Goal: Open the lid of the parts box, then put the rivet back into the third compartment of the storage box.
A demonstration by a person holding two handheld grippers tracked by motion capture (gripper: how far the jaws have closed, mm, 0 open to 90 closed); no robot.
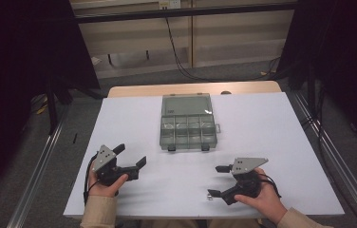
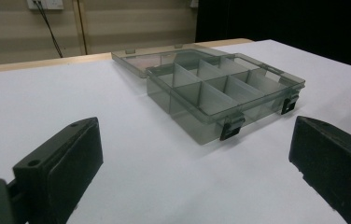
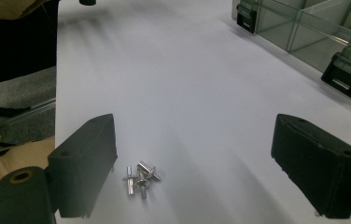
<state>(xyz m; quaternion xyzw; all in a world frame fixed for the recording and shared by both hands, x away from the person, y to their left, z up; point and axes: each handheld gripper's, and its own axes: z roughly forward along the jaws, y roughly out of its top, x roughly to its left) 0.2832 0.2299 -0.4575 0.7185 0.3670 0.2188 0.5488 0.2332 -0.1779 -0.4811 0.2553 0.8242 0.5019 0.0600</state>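
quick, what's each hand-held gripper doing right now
Left hand-held gripper: open, holding nothing.
Right hand-held gripper: open, nothing gripped, small metal rivets between its jaws.

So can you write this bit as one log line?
left gripper: open, empty | right gripper: open, over screws | box: lid open

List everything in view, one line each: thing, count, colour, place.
organiser box: one, clear grey plastic, lid open, far middle of the table, two black latches on its near side
screws: a small cluster, silver, on the table between the right gripper's jaws, near the left jaw
table: one, white top with a wooden far edge
cables: black, down the wall behind the table
left gripper: one, black, open, near left of the table
right gripper: one, black, open, near right, over the screws
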